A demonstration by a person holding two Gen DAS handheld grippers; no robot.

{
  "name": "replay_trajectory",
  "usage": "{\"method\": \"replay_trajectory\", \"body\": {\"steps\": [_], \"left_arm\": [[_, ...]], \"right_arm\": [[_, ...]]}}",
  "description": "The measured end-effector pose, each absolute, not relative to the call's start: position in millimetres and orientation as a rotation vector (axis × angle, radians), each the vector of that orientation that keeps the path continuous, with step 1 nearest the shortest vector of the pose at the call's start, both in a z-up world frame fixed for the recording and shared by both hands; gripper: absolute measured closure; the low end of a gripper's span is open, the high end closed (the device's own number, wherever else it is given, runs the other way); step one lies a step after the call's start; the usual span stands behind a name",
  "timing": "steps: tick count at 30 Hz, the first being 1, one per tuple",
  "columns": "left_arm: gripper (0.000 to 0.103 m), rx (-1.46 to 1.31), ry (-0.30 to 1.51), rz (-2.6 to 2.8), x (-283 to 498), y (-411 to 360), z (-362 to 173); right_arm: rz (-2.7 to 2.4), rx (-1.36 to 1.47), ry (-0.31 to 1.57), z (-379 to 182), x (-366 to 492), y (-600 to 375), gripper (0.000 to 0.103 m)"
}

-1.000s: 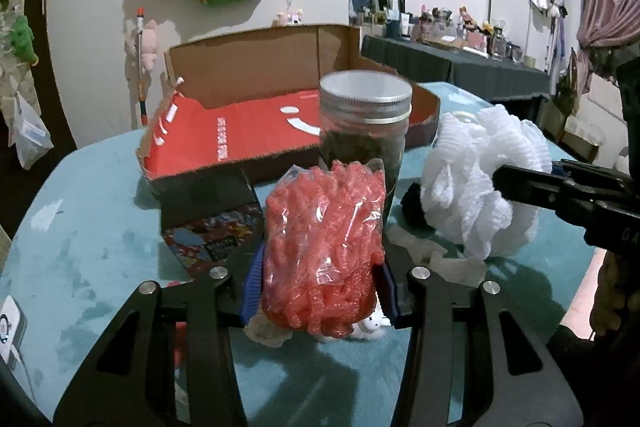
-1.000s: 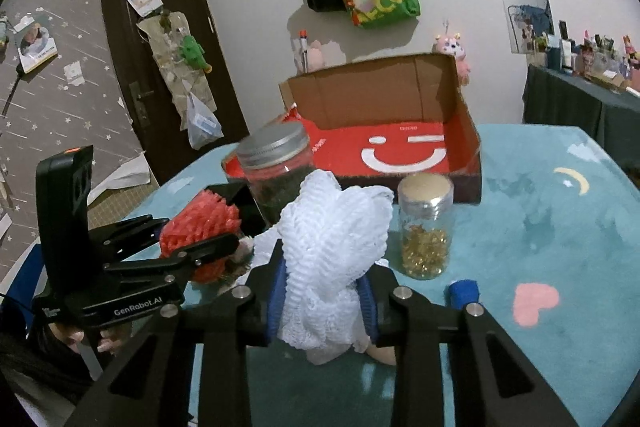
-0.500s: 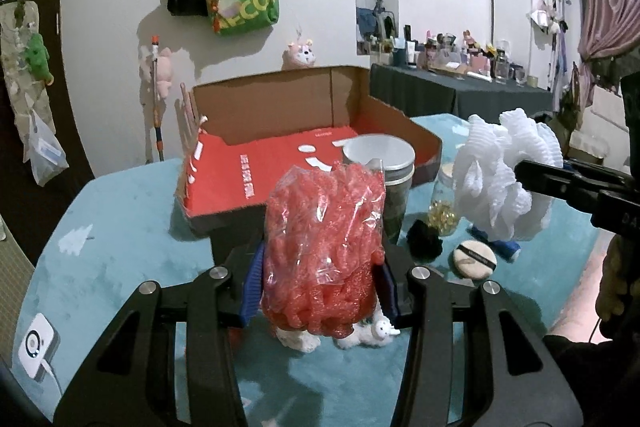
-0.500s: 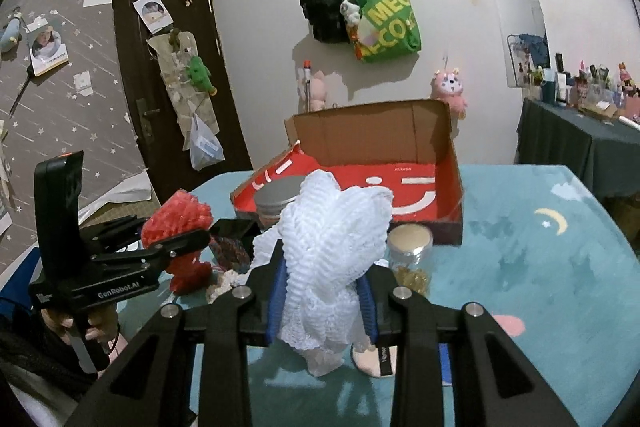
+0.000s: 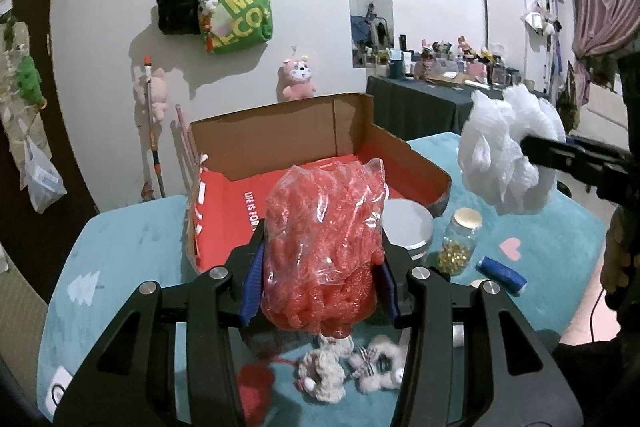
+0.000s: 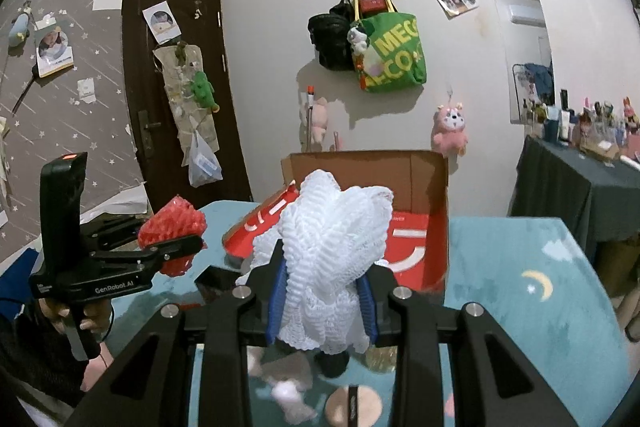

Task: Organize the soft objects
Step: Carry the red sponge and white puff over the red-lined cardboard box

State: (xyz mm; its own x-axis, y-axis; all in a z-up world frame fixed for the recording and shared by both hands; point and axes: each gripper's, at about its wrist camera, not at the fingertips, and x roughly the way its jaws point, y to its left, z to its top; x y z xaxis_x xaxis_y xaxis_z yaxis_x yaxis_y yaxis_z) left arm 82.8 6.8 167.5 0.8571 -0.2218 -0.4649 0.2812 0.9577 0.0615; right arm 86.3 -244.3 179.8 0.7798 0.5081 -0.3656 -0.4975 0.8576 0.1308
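A: Starting on the left, the left tongs (image 5: 320,283) are clamped on the red mesh bundle in its clear bag (image 5: 324,247), blue pads pressing in on both flanks, the load hanging clear above the teal table (image 5: 120,251).

B: That bag looks slick. The plastic crinkles and the fill squashes, so I'd judge it very light but liable to slide out if the squeeze eases. Taking it across the fat middle, as here, seems the safest hold.

A: Below it, small knitted white toys (image 5: 320,375) and a red soft thing (image 5: 256,383) lie on the table. Just behind the bundle sits the open cardboard box (image 5: 280,135), red lining showing, nothing soft inside that I can see.

B: Further right there's a big jar's metal lid (image 5: 408,223), a little glass jar of gold bits (image 5: 458,243) and a blue roll (image 5: 504,269). Hard things, by the look of them, not for this job.

A: And on the far right, the right tongs (image 6: 322,303) are closed on the white mesh puff (image 6: 332,247), also held up in the air in front of the box.

B: Airy, springy, no weight at all, I'd say. The netting grips the pads well, but a loop could snag on release, so the jaws want to part fully over the box.
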Motion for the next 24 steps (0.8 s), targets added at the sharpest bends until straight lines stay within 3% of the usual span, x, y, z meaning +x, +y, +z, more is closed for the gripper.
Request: {"method": "replay_trajectory", "body": {"steps": [24], "left_arm": [[0.059,0.255,0.638,-0.336,207,-11,172]], "right_arm": [[0.607,-0.146,0.604,179,226,-206,0.069]]}}
